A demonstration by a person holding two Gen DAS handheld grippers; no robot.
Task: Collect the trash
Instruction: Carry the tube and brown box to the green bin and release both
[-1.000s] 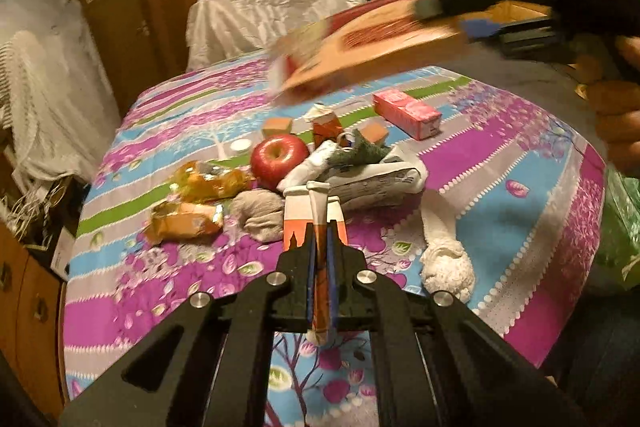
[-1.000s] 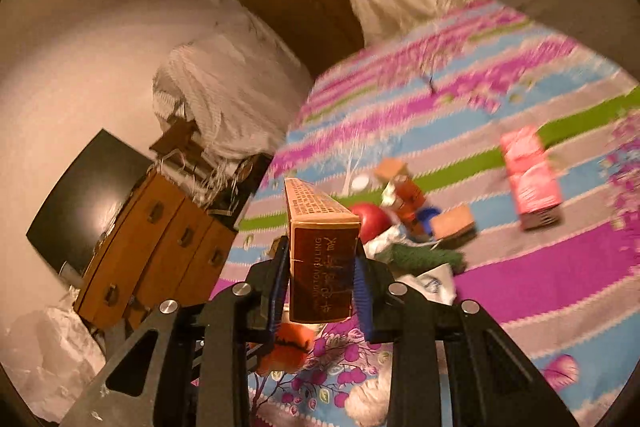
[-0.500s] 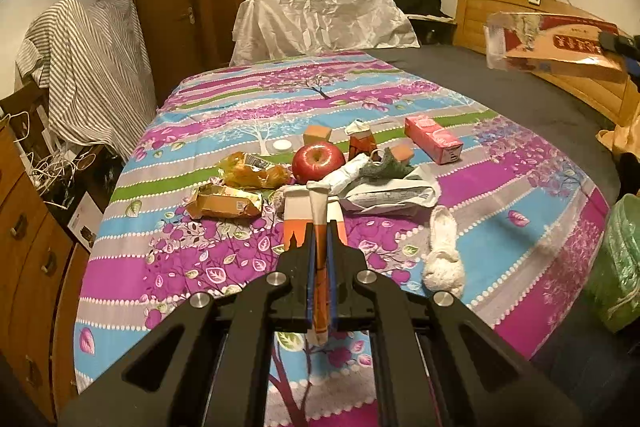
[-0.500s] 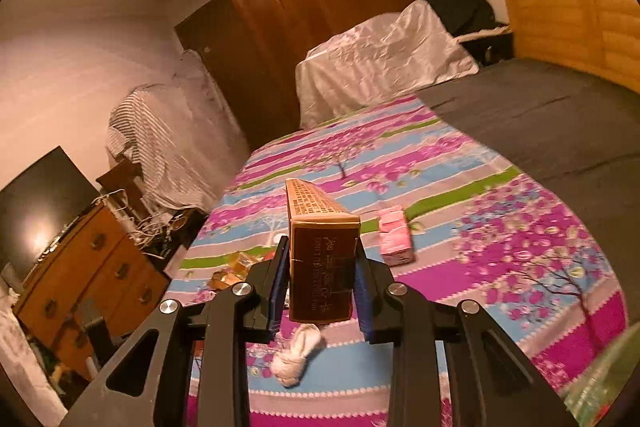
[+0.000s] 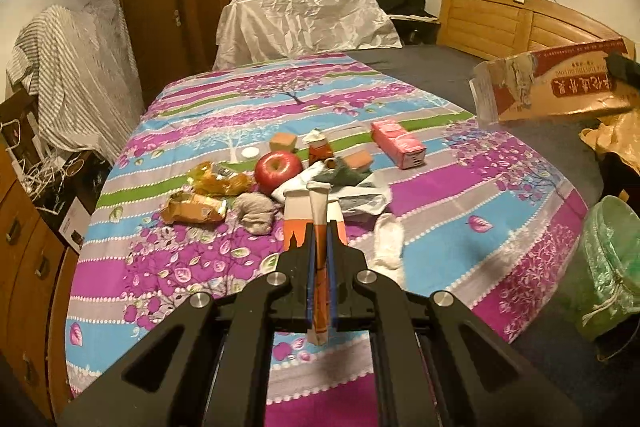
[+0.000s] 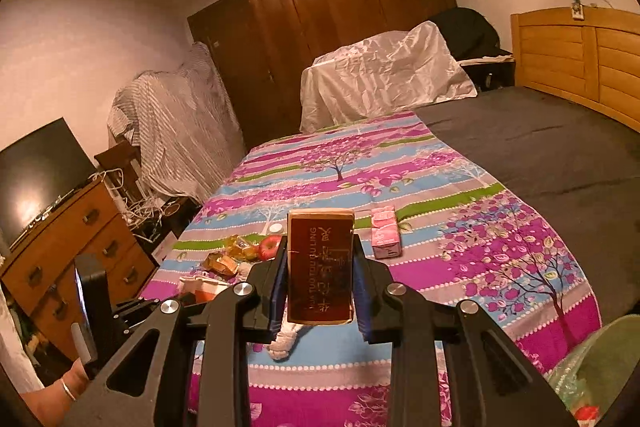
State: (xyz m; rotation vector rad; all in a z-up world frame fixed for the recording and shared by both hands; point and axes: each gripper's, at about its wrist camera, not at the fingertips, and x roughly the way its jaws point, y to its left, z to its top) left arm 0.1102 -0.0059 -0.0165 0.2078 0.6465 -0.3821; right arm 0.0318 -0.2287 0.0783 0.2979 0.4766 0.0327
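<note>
My left gripper point(image 5: 319, 247) is shut on a flattened orange-and-white carton point(image 5: 314, 215), held above the near part of the bed. My right gripper point(image 6: 320, 267) is shut on a brown-and-red cardboard box point(image 6: 321, 269); the box also shows at the right edge of the left wrist view point(image 5: 556, 87), above a bin lined with a green bag point(image 5: 610, 263). A pile of trash lies mid-bed: yellow wrappers point(image 5: 194, 207), a pink carton point(image 5: 398, 143), a white bag point(image 5: 352, 195), a grey sock point(image 5: 256, 213), a white sock point(image 5: 388, 243) and a red apple point(image 5: 278, 167).
The bed has a flowered striped cover point(image 5: 460, 195) and a grey sheet point(image 6: 540, 147) on the right. A wooden dresser point(image 6: 68, 239) with a TV stands left. A wooden headboard point(image 6: 580, 63) is at right, a wardrobe point(image 6: 344, 15) behind.
Both grippers have pulled back and up from the bed. The right gripper has carried the box to the right, towards the green-lined bin. The left still holds the carton.
</note>
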